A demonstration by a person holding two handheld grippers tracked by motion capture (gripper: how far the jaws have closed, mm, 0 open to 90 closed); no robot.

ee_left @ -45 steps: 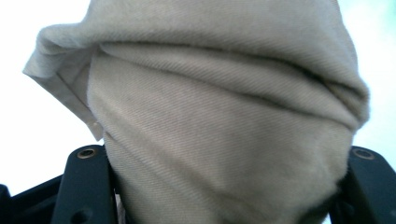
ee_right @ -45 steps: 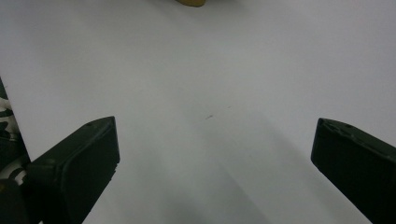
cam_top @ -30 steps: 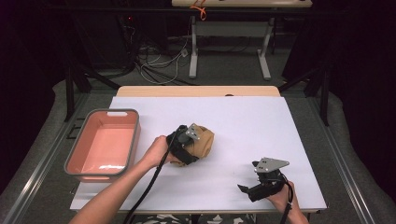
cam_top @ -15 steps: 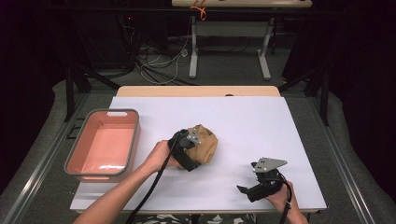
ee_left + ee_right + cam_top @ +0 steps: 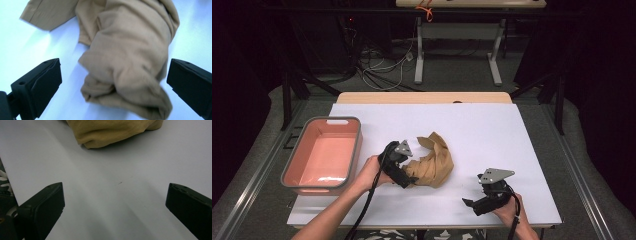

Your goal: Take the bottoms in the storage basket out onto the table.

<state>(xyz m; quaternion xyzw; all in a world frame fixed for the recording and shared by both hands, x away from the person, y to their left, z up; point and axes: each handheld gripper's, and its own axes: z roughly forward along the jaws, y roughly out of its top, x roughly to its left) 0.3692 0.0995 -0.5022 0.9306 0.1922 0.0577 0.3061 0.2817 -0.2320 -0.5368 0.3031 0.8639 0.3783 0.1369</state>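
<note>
I have the left gripper (image 5: 408,176), jaws wide apart, at the near end of a crumpled tan cloth (image 5: 432,161) mid-table. I judge the grasp comes next: close on a fold. The right gripper (image 5: 472,203) waits, jaws apart, near the front edge.

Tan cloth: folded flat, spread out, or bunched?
Bunched. The tan cloth sits in a crumpled heap with deep creases on the white table; the left gripper is open around its near end.
</note>
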